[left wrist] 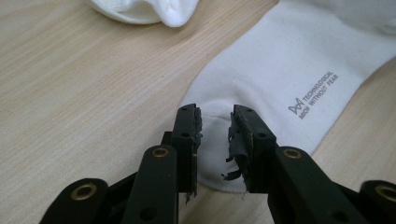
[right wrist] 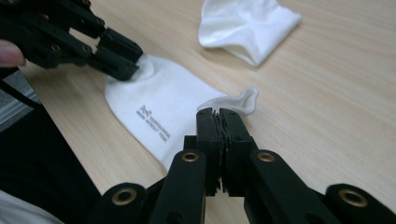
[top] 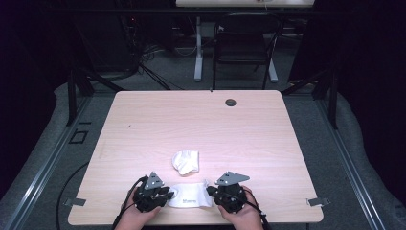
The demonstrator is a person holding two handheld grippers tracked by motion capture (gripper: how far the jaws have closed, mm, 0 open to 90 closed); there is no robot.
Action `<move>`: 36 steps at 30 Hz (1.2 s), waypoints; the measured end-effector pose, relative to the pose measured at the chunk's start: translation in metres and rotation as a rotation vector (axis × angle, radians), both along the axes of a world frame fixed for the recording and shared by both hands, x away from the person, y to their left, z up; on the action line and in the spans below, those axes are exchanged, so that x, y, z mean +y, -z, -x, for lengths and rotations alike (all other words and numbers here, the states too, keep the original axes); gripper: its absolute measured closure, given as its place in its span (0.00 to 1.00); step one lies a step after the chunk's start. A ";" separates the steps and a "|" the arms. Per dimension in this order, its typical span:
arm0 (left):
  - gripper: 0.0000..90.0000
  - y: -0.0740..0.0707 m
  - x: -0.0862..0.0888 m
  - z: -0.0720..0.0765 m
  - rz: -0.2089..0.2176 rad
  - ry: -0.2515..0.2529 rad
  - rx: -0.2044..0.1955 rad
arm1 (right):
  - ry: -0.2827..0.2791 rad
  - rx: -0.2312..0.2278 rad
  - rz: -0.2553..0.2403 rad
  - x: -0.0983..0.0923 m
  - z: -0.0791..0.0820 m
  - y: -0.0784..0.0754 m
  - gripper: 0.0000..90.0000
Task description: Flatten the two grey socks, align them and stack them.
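A flat white sock (top: 191, 199) with grey lettering lies near the table's front edge, between my two grippers. My left gripper (top: 168, 193) holds its toe end. In the left gripper view the sock (left wrist: 280, 70) bunches up between the jaws of that gripper (left wrist: 215, 114). My right gripper (top: 209, 190) is at the cuff end. Seen up close, this gripper (right wrist: 218, 112) is shut and the cuff edge of the sock (right wrist: 154, 93) curls up off the table at its tips. The left gripper (right wrist: 125, 63) shows at the top left there. A second, crumpled white sock (top: 186, 162) (left wrist: 140, 9) (right wrist: 243, 28) lies just beyond.
The light wooden table (top: 191, 120) has a dark round cable hole (top: 231, 102) near its far edge. A black chair (top: 244, 45) and a desk leg stand on the floor behind it. Both hands rest at the front edge.
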State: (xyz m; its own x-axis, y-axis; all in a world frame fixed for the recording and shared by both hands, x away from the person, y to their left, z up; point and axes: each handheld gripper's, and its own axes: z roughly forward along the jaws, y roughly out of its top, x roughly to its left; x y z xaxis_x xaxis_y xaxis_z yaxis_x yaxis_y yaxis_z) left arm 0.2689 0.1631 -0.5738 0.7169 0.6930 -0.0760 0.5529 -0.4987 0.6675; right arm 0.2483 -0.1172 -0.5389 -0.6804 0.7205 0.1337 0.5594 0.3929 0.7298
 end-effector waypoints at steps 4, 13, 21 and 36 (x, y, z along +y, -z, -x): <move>0.79 0.000 0.001 0.000 0.001 -0.003 0.001 | 0.002 0.030 0.010 -0.002 -0.001 0.007 0.98; 0.79 0.000 0.006 0.000 0.004 -0.013 0.007 | 0.036 0.094 0.026 -0.015 -0.008 0.015 0.97; 0.77 -0.001 0.007 -0.002 0.012 -0.017 0.019 | 0.049 0.046 -0.048 -0.020 -0.011 0.008 0.93; 0.73 -0.002 -0.004 -0.001 0.050 0.025 0.005 | -0.046 0.071 0.043 0.003 -0.024 0.031 0.89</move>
